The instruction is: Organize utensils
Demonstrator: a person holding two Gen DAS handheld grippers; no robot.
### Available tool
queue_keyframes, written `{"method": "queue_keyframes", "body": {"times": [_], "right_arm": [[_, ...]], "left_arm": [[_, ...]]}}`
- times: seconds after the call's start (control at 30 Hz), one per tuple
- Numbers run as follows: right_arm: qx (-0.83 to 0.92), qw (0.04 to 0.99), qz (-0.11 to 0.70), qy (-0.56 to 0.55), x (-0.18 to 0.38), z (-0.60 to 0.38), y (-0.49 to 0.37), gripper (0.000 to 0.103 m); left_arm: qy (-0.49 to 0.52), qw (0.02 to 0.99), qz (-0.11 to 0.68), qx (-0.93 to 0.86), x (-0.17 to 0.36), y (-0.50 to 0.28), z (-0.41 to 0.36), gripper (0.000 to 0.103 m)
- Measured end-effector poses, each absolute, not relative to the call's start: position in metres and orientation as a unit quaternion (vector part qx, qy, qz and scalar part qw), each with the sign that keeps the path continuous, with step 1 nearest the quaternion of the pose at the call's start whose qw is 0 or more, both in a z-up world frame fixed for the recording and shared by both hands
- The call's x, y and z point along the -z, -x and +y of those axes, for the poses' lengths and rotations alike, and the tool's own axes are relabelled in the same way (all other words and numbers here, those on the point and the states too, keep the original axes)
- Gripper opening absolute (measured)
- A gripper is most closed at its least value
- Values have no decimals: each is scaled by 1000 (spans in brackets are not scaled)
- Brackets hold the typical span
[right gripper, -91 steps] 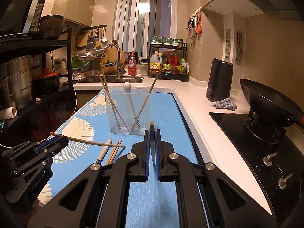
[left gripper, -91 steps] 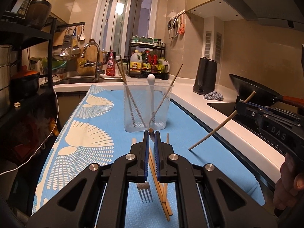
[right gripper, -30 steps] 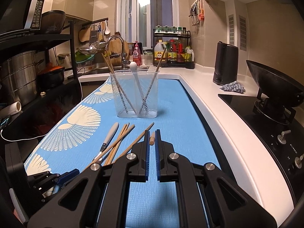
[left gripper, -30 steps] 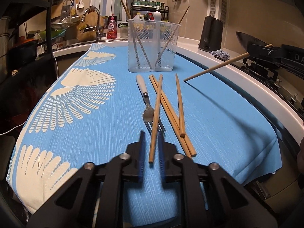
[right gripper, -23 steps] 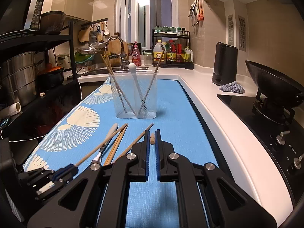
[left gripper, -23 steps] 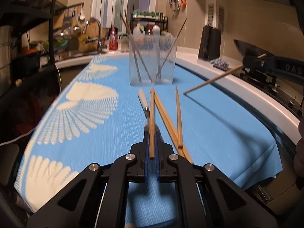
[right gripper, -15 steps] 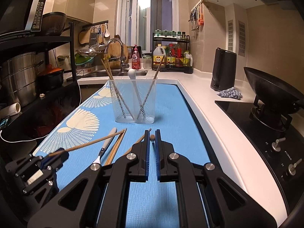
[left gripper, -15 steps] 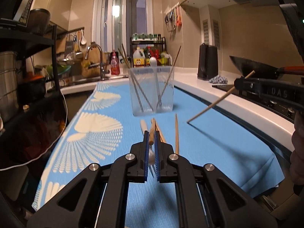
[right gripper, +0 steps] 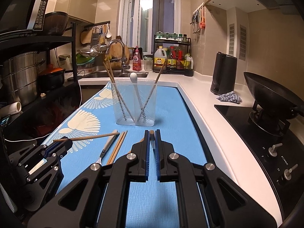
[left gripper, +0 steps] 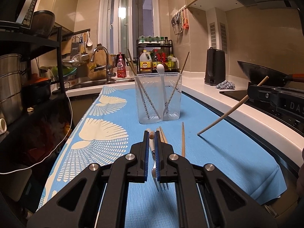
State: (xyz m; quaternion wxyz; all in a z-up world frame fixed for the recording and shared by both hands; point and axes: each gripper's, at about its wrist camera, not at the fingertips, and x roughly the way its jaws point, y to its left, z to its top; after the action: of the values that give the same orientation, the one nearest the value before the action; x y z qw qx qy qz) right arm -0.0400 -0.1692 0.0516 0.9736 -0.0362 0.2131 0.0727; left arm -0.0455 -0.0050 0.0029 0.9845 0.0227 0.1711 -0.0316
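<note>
A clear plastic holder [left gripper: 158, 98] [right gripper: 135, 103] stands on the blue mat and holds chopsticks and a white-handled utensil. My left gripper [left gripper: 151, 135] is shut on a wooden chopstick [right gripper: 89, 137], lifted above the mat. My right gripper [right gripper: 151, 133] is shut on another chopstick [left gripper: 231, 110], which points down toward the mat. A white-handled fork [right gripper: 106, 148] [left gripper: 158, 178] and several loose chopsticks [right gripper: 117, 146] [left gripper: 183, 138] lie on the mat in front of the holder.
A blue mat with white fan prints [left gripper: 106, 133] covers the counter. Right of it lie a hob [right gripper: 266, 133] with a black wok [right gripper: 269, 93], a black kettle [right gripper: 223, 74] and a grey cloth [right gripper: 229, 97]. A black shelf with pots [right gripper: 20, 76] stands left; sink behind.
My left gripper shut on a chopstick lying on the mat and lifted it clear. The right gripper kept holding its chopstick and barely moved.
</note>
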Motion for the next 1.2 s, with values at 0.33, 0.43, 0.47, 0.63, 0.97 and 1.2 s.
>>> {"method": "queue_keyframes", "body": {"times": [0.33,0.43,0.47,0.63,0.97,1.2], "right_arm": [[-74,974,210,34,-60,-171,37,5],[-75,976,202,33,-71,-173,33,5],[-76,976,200,34,-75,-173,31,5],[-86,975,202,36,-99,-174,16,5],[-108,971,210,37,-132,-178,-18,5],[-121,971,203,39,-147,-175,-30,5]], "left_arm": [[-28,988,144,37,-28,47,-5,6],[-24,988,146,44,-43,37,-1,5],[-23,987,151,48,-48,33,1,5],[-7,982,179,63,-69,11,13,5],[12,967,236,95,-110,-32,31,5],[14,956,274,106,-152,-52,36,5]]}}
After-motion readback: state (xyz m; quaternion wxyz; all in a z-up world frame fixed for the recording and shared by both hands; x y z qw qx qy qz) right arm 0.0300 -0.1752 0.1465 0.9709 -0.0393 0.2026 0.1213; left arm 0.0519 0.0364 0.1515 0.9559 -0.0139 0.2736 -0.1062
